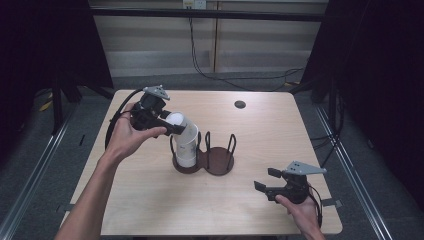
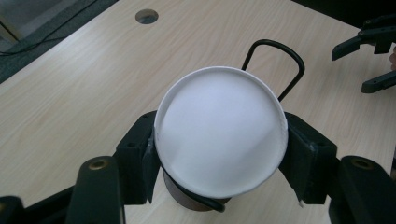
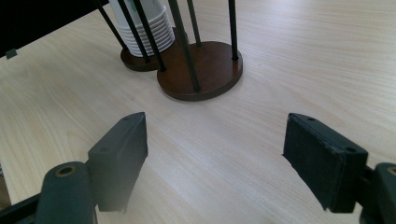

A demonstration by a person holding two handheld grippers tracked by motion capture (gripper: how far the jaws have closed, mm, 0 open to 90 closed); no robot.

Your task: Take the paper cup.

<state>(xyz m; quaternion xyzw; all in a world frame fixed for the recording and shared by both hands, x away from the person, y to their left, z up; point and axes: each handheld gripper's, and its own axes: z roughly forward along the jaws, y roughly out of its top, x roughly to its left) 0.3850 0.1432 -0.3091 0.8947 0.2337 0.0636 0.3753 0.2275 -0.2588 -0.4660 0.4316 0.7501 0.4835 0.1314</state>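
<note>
The top white paper cup is clamped between the jaws of the left gripper, above the cup stack in the left ring of the dark wooden holder. The right gripper is held with jaws spread and empty, low over the table near its front right corner.

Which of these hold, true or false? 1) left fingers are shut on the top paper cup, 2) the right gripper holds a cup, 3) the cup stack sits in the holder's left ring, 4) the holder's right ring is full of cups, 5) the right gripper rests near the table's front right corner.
1) True: the left gripper has its fingers pressed on the rim of the top paper cup.
2) False: the right gripper is open, with bare table between its fingers.
3) True: the cup stack stands in the cup holder, left ring.
4) False: the right ring has no cups.
5) True, in the high view.
</note>
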